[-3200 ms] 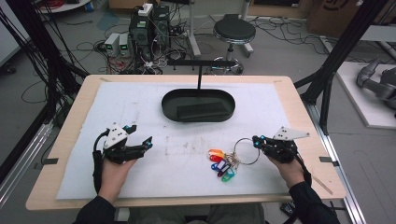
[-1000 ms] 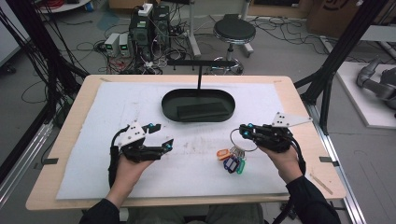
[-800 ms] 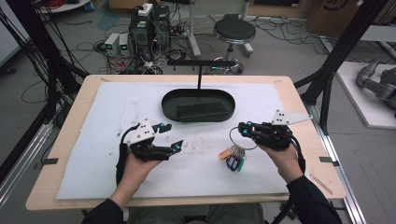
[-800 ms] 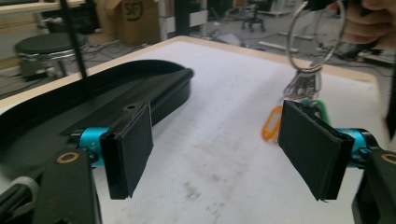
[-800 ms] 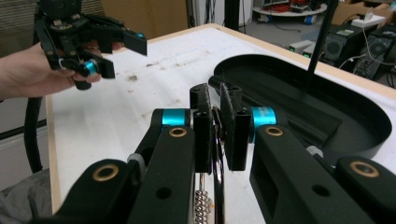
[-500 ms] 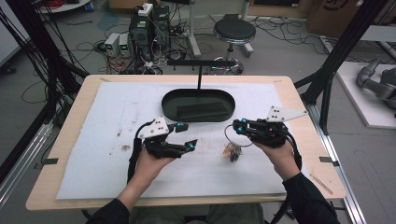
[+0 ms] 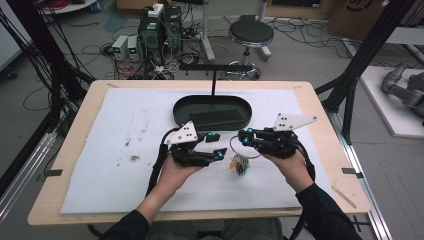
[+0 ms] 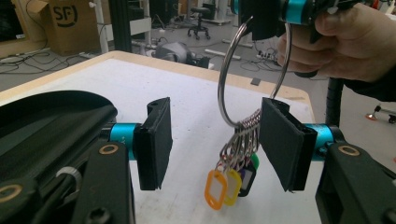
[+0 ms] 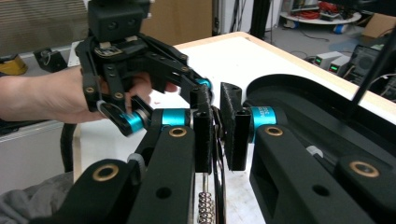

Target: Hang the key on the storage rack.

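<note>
Right gripper: held above the middle of the table, just right of centre; its two pads are pinched on the top of the key ring, which the right gripper view shows as a thin metal loop clamped in the narrow gap between them.
Left gripper: held just left of the ring, pointing right toward it; its jaws stand wide apart and hold nothing.
Key ring: a large steel loop hanging upright from the right gripper, lifted off the surface; in the left gripper view its lower curve sits between the left gripper's pads, close against the right-hand pad, though whether it touches that pad cannot be told.
Key tags: a bunch of coloured plastic tags, orange and yellow in front, dark blue and green behind, dangling on small rings from the bottom of the loop; in the high view they hang between the two grippers, above the white mat.
Black tray: an oval dish at the far middle of the table, beyond both grippers and apart from the ring.
White mat: covers most of the wooden table, with some dark smudges on its left half.
</note>
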`<move>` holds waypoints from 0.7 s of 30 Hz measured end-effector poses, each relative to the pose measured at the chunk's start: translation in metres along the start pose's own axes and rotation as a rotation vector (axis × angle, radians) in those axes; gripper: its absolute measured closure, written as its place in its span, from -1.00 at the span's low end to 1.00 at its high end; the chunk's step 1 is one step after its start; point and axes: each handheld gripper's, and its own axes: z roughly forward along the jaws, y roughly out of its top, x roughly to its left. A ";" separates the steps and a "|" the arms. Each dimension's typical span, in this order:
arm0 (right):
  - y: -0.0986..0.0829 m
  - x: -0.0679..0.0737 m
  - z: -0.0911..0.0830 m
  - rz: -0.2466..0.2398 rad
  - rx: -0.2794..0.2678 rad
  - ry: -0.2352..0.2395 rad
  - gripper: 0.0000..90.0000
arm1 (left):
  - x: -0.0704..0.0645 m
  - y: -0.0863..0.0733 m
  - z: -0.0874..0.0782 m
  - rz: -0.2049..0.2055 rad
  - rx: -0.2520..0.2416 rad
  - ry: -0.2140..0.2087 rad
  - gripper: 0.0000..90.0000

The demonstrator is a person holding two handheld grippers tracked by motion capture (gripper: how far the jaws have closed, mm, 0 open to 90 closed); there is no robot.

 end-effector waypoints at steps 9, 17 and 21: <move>0.001 0.006 0.008 -0.007 0.002 0.029 0.88 | -0.002 0.000 0.010 0.015 0.007 -0.015 0.27; 0.000 0.006 0.009 -0.007 0.006 0.035 0.88 | -0.002 -0.001 0.012 0.031 0.001 -0.015 0.58; 0.000 0.006 0.010 -0.008 0.007 0.033 0.88 | -0.002 -0.001 0.012 0.034 -0.002 -0.015 0.70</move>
